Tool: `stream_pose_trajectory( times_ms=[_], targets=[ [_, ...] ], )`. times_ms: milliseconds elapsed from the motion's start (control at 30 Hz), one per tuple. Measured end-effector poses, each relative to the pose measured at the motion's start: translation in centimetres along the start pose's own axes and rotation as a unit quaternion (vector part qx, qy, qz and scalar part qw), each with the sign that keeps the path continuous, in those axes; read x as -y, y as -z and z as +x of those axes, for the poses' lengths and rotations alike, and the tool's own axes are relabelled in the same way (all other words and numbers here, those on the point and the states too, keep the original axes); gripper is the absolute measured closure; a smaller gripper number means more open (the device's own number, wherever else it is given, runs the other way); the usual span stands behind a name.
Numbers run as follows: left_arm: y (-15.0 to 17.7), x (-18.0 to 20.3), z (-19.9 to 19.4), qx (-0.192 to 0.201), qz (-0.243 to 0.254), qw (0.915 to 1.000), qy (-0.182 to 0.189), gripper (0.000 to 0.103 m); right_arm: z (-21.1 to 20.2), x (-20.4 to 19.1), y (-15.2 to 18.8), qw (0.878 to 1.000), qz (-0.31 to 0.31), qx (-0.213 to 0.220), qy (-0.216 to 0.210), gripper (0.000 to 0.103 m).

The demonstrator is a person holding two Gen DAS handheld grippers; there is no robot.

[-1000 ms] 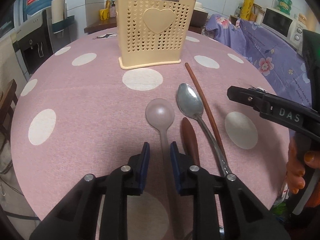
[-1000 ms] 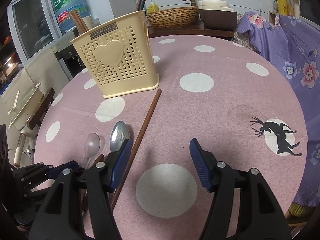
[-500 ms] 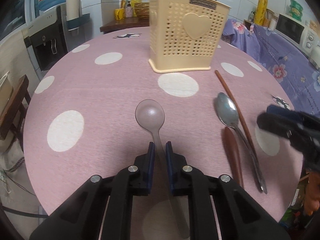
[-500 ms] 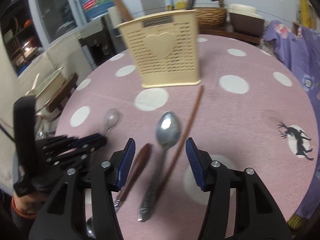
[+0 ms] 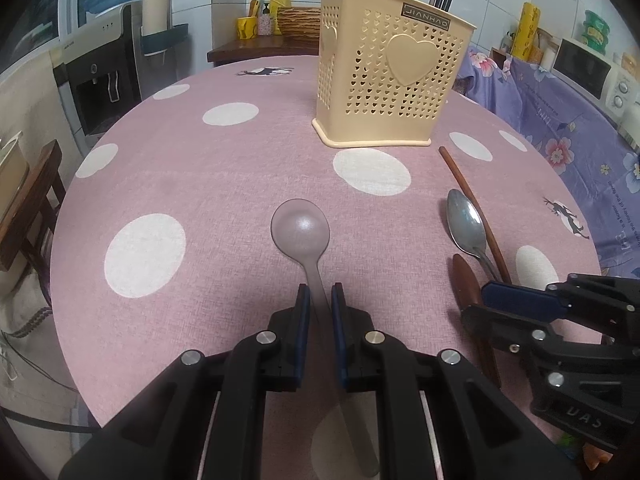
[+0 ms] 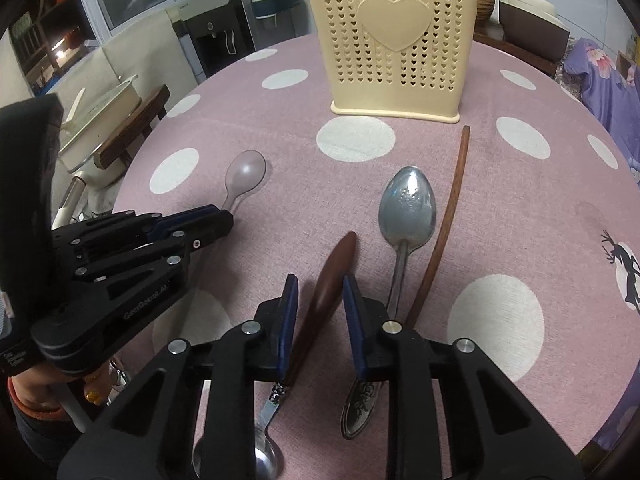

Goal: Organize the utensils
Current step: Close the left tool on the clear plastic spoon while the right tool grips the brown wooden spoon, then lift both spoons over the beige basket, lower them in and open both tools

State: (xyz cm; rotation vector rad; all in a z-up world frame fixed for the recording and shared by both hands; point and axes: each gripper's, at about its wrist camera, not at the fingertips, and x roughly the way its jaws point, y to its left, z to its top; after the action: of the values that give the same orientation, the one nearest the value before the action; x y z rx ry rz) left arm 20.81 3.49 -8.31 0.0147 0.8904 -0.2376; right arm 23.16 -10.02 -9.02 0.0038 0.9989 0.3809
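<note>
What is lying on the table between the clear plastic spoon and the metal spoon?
Only the brown wooden handle of another utensil, nearer the metal spoon than the clear plastic spoon. The rest is bare pink cloth. The right wrist view shows it.

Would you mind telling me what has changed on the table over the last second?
The left hand-held gripper closed onto the clear plastic spoon's handle. The right hand-held gripper swung over from the chopstick side to straddle the wooden-handled spoon, and its jaws are closing around that handle. The metal spoon, chopstick and cream utensil holder stayed where they were.
</note>
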Motion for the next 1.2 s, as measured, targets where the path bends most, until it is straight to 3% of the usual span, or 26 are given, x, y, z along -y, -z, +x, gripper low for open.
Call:
stream_pose_trajectory(
  times_ms=[500,567,633,700,967,1200],
  targets=[
    [0.0,-0.4,0.1,0.004,-0.008,0.9999,0.006,0.090,1.1,-0.3,-0.9,1.000,0.009,0.006,0.006,0.084],
    [-0.2,-0.4,0.2,0.004,-0.013,0.9999,0.007,0.085,1.0,-0.3,-0.9,1.000,0.007,0.007,0.007,0.084],
    [-0.4,-0.3,0.2,0.006,-0.015,0.9999,0.004,0.060,1.1,-0.3,-0.8,1.000,0.011,0.008,0.005,0.084],
    [-0.7,-0.2,0.5,0.008,-0.014,0.9998,-0.013,0.049,1.1,-0.3,-0.8,1.000,0.013,0.009,0.003,0.084],
    [-2.9,-0.1,2.6,0.004,0.002,0.9985,-0.054,0.051,0.9,-0.2,-0.5,1.000,0.015,0.013,0.004,0.084],
    [-3.5,0.9,3.1,0.000,0.021,0.9972,-0.071,0.067,0.8,-0.2,-0.5,1.000,0.017,0.014,0.006,0.084]
  ],
)
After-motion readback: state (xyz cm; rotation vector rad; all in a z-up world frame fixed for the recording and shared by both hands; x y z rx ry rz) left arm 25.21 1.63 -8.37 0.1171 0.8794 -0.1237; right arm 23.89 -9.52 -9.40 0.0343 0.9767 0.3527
